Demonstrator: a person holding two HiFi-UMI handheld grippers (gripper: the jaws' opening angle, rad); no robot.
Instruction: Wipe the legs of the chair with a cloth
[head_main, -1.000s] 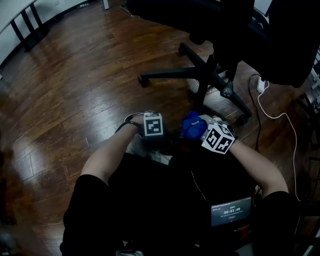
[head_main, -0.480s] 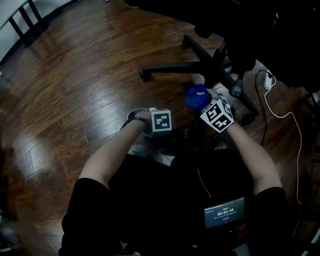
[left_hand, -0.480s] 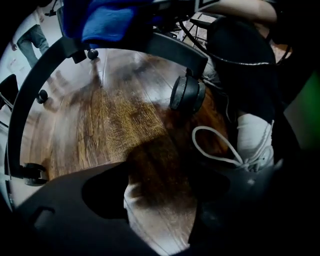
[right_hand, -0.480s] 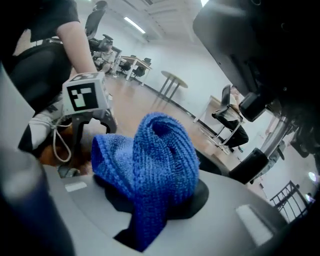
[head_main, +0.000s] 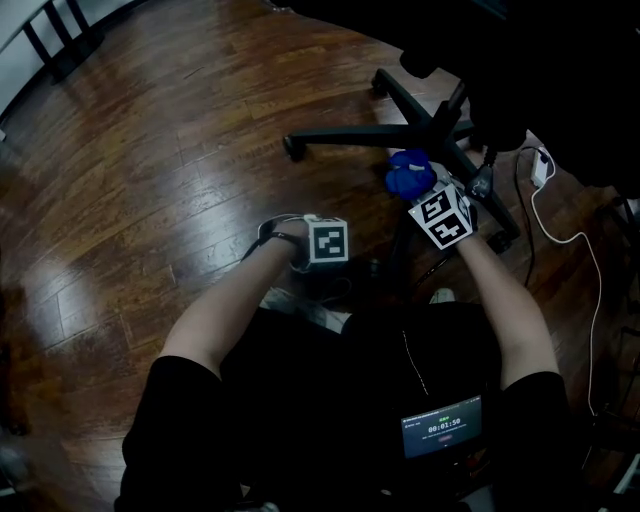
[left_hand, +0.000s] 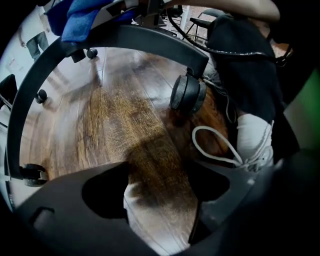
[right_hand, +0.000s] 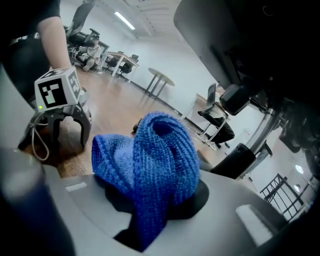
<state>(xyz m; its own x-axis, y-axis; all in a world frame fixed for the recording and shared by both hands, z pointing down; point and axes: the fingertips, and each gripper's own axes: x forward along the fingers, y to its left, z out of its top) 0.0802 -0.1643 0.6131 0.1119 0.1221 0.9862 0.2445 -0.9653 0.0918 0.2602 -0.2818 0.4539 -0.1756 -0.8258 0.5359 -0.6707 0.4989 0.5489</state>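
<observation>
Right tool (head_main: 413, 187) clenched on a blue cloth (head_main: 408, 175) at the chair (head_main: 440, 130) base; left tool (left_hand: 160, 195) released.
A dark wood floor (head_main: 150, 150) fills the head view, with the black chair's star of legs at upper right. One leg (head_main: 350, 137) runs left to a caster (head_main: 290, 148). Both of the person's forearms reach forward from below. The right tool holds the bunched cloth just beside the hub where the legs meet, and in the left tool view the cloth (left_hand: 80, 17) lies against the top of a curved leg (left_hand: 150, 40). The left tool sits low near the floor, well apart from the cloth, its jaws spread with only floorboards between them. A caster (left_hand: 186, 94) and a white shoe (left_hand: 252, 140) lie just ahead of it. A white cable (head_main: 560, 235) trails over the floor at right.
</observation>
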